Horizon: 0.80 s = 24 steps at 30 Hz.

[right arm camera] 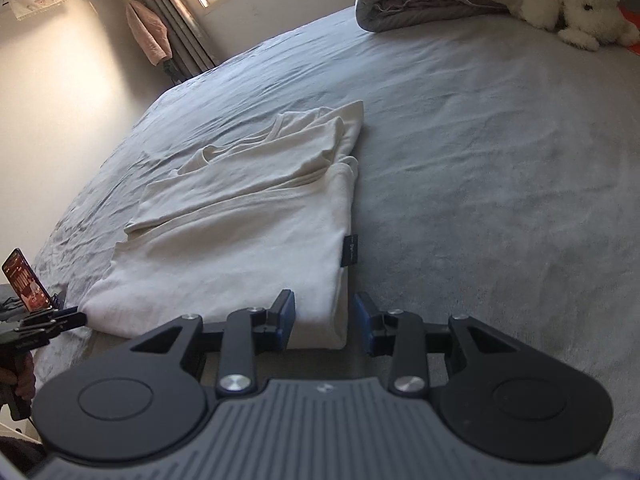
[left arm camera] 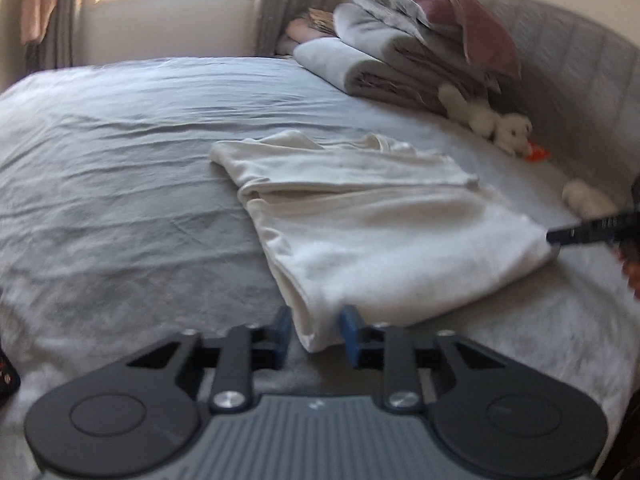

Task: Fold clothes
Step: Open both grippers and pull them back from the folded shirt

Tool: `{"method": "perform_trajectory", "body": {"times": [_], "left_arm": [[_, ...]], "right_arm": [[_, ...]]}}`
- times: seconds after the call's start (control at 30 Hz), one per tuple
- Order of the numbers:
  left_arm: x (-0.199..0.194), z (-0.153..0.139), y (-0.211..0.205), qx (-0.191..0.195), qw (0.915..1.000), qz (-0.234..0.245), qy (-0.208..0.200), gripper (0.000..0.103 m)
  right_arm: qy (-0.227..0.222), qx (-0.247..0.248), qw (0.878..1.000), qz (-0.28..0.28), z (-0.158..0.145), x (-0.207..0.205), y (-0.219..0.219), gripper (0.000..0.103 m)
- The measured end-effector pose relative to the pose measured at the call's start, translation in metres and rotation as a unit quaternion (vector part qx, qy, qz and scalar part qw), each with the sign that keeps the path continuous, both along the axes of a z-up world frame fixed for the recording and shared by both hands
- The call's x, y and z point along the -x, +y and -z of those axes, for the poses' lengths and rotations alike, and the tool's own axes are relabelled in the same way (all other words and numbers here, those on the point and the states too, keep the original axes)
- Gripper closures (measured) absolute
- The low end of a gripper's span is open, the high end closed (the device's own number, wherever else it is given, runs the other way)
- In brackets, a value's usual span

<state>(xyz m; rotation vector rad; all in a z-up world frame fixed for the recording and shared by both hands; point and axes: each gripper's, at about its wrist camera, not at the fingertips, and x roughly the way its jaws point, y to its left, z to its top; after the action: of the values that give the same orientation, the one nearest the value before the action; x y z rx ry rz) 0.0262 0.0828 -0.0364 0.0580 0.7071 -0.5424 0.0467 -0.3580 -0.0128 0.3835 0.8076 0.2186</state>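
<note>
A white garment (left arm camera: 380,232) lies folded into a long rectangle on the grey bed (left arm camera: 120,160). In the left wrist view its near corner fills the gap between my left gripper's (left arm camera: 316,330) blue pads, which close on the cloth. My right gripper (left arm camera: 556,237) reaches the garment's right corner there. In the right wrist view the garment (right arm camera: 248,232) carries a small dark label (right arm camera: 349,250) on its edge. My right gripper (right arm camera: 322,322) stands open around the near corner, with a sliver of bed showing beside the right pad. My left gripper (right arm camera: 80,317) touches the far left corner.
Folded bedding and pillows (left arm camera: 380,56) are stacked at the head of the bed beside a white plush dog (left arm camera: 508,128) and the padded headboard (left arm camera: 580,80). A lit phone (right arm camera: 26,280) sits on the left tool, above a hand (right arm camera: 22,380). Curtains and a window are behind.
</note>
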Motion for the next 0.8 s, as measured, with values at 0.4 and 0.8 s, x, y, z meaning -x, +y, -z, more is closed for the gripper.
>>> {"method": "perform_trajectory", "body": {"times": [0.4, 0.8], "left_arm": [[0.003, -0.008, -0.004, -0.053, 0.9985, 0.008, -0.008, 0.073], [-0.020, -0.013, -0.042, 0.022, 0.9967, -0.037, -0.068, 0.052]], "right_arm": [[0.004, 0.042, 0.999, 0.000, 0.001, -0.003, 0.003, 0.074], [-0.122, 0.124, 0.985, 0.017, -0.009, -0.024, 0.064, 0.067]]}}
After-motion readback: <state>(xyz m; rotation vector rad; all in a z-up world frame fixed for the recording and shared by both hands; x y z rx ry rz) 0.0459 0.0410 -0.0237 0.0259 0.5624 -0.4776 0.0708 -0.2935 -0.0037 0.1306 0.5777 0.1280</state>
